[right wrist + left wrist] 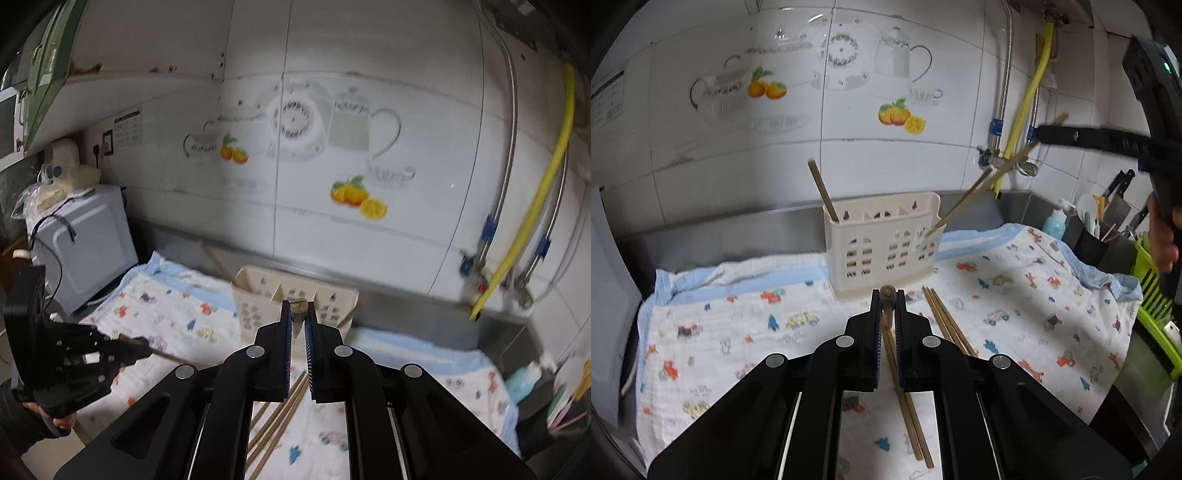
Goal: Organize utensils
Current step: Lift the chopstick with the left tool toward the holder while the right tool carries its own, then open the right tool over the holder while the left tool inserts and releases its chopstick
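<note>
Both grippers are clamped on chopsticks: the left gripper (888, 295) and right gripper (298, 306) each pinch one above the cream utensil holder (882, 240) at frame centre, apparently mid-carry, needing lowering into a compartment.

Your cream plastic utensil holder (882, 240) stands upright at the back of the printed cloth, its compartments open at the top. One brown chopstick (823, 192) leans in its left compartment, and two more (964, 199) slant out of its right end. You have a chopstick (887, 295) pinched end-on in your left hand-held gripper and another (298, 308) in your right. Several loose chopsticks (945, 321) lie flat on the cloth in front of the holder.
</note>
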`<action>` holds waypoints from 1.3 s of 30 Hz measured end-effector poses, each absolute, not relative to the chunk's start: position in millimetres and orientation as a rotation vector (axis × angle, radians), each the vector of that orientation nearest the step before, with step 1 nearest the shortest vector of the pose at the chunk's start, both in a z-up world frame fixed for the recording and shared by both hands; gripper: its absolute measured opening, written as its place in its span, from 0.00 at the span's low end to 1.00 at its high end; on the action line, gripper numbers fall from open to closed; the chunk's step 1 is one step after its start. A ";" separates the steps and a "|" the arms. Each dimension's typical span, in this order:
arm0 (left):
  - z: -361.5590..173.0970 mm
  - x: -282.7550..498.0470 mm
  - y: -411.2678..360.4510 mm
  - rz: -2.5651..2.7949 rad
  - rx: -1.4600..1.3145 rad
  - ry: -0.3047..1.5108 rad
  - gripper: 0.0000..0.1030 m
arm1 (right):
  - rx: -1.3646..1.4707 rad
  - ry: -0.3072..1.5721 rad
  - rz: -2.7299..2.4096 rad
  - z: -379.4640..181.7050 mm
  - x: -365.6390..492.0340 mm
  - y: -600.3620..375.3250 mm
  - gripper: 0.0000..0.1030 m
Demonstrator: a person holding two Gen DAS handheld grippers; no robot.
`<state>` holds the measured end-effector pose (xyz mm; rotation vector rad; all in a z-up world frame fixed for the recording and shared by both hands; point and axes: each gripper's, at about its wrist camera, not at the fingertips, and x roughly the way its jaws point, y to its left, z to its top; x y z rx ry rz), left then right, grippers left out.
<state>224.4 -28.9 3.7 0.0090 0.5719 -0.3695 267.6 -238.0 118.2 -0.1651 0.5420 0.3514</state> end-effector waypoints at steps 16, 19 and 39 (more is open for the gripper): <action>67.9 247.3 -36.5 -0.381 0.047 0.470 0.05 | -0.209 0.697 0.260 107.1 358.4 -230.4 0.07; 85.4 249.9 -39.1 -0.388 0.048 0.436 0.05 | -0.196 0.733 0.265 96.8 369.9 -228.5 0.07; 140.9 307.4 -57.5 -0.315 0.061 0.277 0.05 | -0.210 0.652 0.285 101.8 352.2 -231.6 0.28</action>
